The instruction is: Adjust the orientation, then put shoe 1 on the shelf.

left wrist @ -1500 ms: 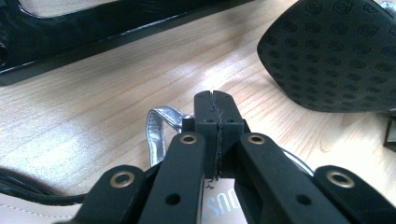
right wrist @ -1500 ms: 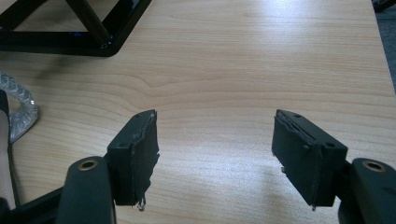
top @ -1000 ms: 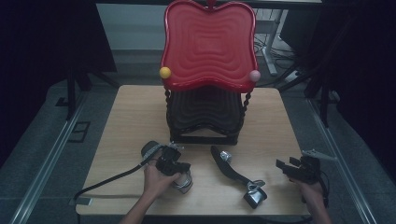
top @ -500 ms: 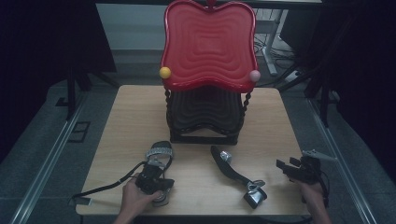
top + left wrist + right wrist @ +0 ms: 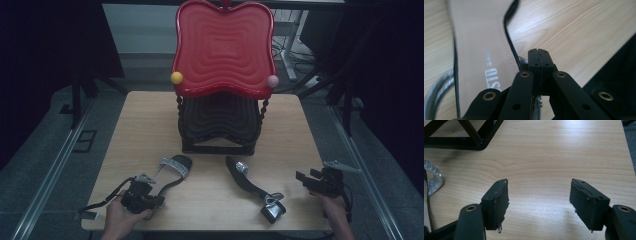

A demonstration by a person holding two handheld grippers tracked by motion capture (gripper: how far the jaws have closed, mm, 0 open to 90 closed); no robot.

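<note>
A black flat sandal (image 5: 172, 172) with a silver toe strap lies at the table's front left, its tan insole (image 5: 479, 50) large in the left gripper view. My left gripper (image 5: 157, 200) (image 5: 539, 51) is at its heel end, jaws pressed together, seemingly pinching the sandal's thin strap beside the insole edge. A second black sandal (image 5: 250, 185) lies on its side front centre; its silver strap (image 5: 434, 180) is at the left edge of the right gripper view. My right gripper (image 5: 305, 179) (image 5: 539, 192) rests open at the front right over bare wood, nothing between its pads.
A red wavy tray (image 5: 222, 47) tops a black tiered stand (image 5: 220, 120) at the table's centre back, with a yellow ball (image 5: 176, 77) and a pink ball (image 5: 272, 81) at its corners. The stand's base (image 5: 461, 135) lies ahead of the right gripper. Bare wooden table (image 5: 145, 125) spreads on both sides.
My left hand and gripper have drawn back toward the front left edge, and the left sandal has swung and stretched out with its heel toward the gripper. The right gripper has not moved.
</note>
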